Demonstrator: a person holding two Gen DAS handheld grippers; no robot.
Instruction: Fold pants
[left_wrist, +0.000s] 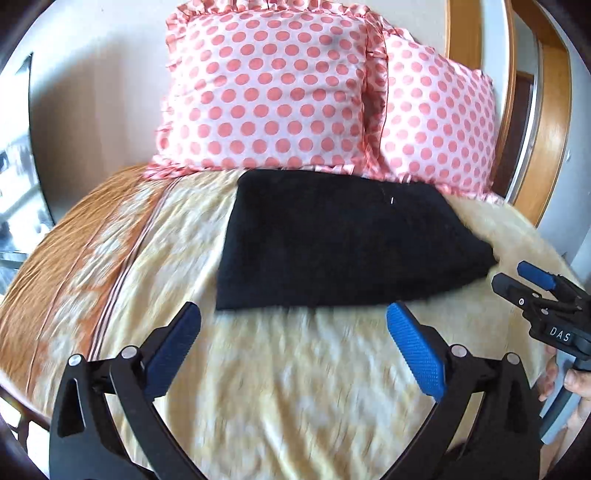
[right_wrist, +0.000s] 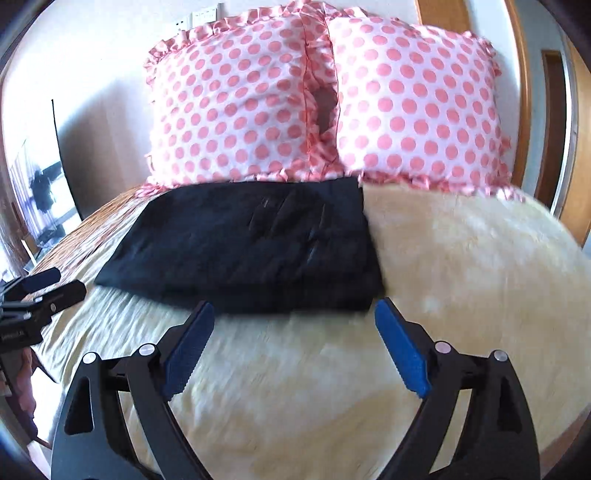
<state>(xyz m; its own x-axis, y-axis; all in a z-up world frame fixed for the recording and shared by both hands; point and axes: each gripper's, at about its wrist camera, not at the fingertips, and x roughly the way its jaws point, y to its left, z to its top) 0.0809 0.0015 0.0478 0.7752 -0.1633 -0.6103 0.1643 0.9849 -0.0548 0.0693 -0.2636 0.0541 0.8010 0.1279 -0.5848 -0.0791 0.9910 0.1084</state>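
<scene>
The black pants (left_wrist: 343, 243) lie folded into a flat rectangle on the yellow bedspread (left_wrist: 280, 376), just in front of the pillows. They also show in the right wrist view (right_wrist: 251, 247). My left gripper (left_wrist: 293, 317) is open and empty, a little short of the pants' near edge. My right gripper (right_wrist: 293, 314) is open and empty, at the near right corner of the pants. The right gripper also shows in the left wrist view (left_wrist: 517, 280), and the left gripper in the right wrist view (right_wrist: 51, 284).
Two pink polka-dot pillows (left_wrist: 269, 88) (left_wrist: 439, 122) stand against the wall behind the pants. An orange patterned border (left_wrist: 74, 258) runs along the bed's left side. A wooden door frame (left_wrist: 513, 110) is at the right.
</scene>
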